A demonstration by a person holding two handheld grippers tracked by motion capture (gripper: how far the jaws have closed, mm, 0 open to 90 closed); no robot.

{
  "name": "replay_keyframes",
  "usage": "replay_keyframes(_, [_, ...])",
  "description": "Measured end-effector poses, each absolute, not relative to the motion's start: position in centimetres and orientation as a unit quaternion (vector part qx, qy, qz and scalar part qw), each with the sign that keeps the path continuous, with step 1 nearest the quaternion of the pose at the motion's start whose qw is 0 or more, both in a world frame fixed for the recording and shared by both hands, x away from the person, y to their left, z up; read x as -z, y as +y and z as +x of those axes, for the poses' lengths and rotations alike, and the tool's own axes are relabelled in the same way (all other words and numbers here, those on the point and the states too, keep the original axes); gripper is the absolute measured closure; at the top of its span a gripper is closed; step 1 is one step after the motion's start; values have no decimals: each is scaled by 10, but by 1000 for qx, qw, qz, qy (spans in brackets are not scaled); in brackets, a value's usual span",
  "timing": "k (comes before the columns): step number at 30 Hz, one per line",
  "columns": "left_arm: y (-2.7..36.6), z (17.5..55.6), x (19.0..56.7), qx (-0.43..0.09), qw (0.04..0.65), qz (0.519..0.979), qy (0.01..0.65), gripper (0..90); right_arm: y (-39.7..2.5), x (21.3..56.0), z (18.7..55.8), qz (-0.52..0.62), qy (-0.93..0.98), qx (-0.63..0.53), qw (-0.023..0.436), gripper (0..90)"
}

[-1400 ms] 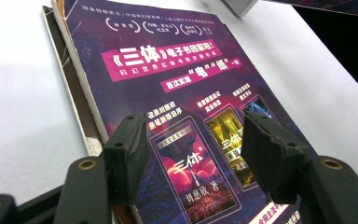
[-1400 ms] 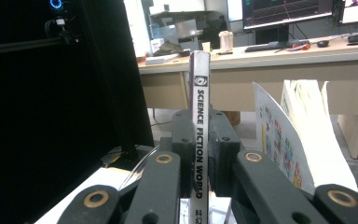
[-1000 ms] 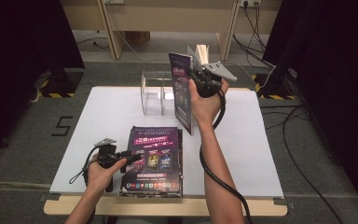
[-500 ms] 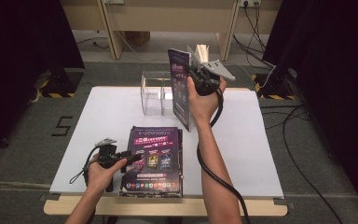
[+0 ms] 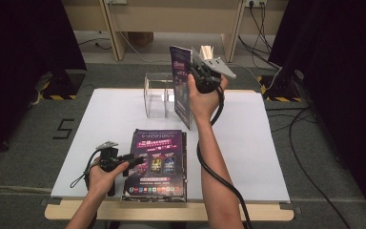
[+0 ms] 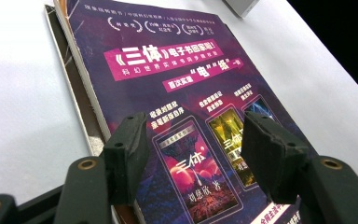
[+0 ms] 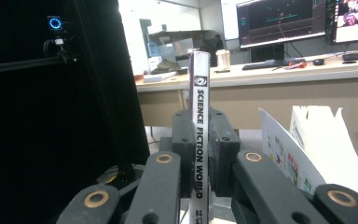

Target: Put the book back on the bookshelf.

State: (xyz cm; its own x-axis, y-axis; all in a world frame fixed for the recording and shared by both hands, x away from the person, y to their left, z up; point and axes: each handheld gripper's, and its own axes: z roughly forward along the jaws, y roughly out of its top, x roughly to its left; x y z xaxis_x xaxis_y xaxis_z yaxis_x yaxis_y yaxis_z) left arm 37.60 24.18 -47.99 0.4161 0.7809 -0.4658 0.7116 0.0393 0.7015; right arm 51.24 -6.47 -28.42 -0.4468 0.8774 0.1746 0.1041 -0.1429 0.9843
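Magazine point(image 5: 181, 86) stands upright at upper centre of the high view, clamped at its spine by the right tongs point(image 7: 200, 154). Thin, floppy, glossy: grip near the spine. Left tongs point(image 6: 193, 154) gape open over the magazine stack point(image 5: 157, 162), lower centre.

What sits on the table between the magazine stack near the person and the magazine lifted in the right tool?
In the high view, bare white tabletop separates the stack from the lifted magazine; the clear acrylic holder stands just beyond, beside the lifted magazine.
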Motion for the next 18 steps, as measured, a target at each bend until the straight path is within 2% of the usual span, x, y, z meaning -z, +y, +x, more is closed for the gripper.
replay_keyframes(18, [243, 377, 480, -36, 481, 690, 539, 401, -57, 283, 529, 422, 575, -622, 321, 836])
